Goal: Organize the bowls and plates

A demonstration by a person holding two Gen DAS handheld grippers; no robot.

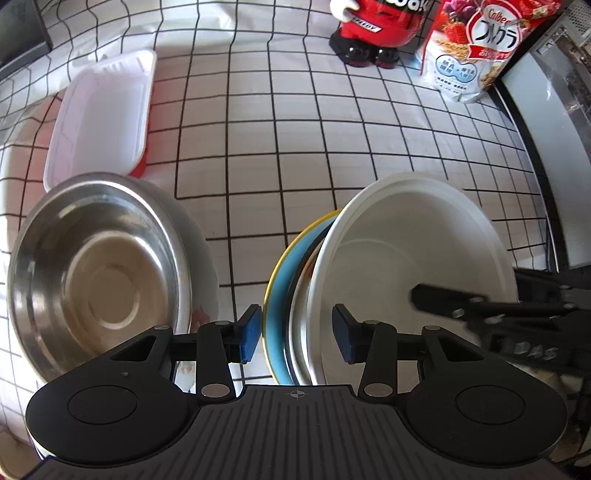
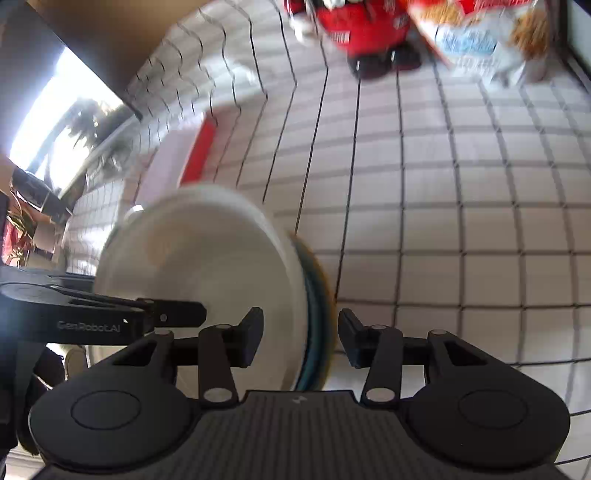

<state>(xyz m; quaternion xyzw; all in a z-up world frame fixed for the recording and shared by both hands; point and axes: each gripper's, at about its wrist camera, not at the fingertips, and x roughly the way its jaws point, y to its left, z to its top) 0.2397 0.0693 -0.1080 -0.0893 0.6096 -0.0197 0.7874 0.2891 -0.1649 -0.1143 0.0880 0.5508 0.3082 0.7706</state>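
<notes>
While both grippers point down at the worktop [image 1: 295, 140], a stack of dishes sits between them. On top is a white bowl [image 1: 417, 266]. Under it is a thin metal dish, and at the bottom is a blue plate with a yellow rim [image 1: 275, 295].

The left gripper [image 1: 295, 332] has its two blue pads apart. The near left edge of the stack sits in the gap. One blue pad is just beside the blue plate's rim, and the other pad is over the inside of the white bowl. The pads do not look like they are squeezing anything.

The right gripper [image 2: 300, 338] is at the other side of the stack. Its fingers are apart too, and the right edge of the stack is between them. This view is blurry, but both fingers look clear of the dishes. One finger of the right gripper reaches over the white bowl in the left view.

To the left of the stack is a shiny metal bowl [image 1: 99, 280]. It rests on a white dish. Behind it is a white tray with a red side [image 1: 99, 114].

At the far end of the checked cloth stand a red toy figure [image 1: 373, 33] and a cereal bag [image 1: 476, 48].
</notes>
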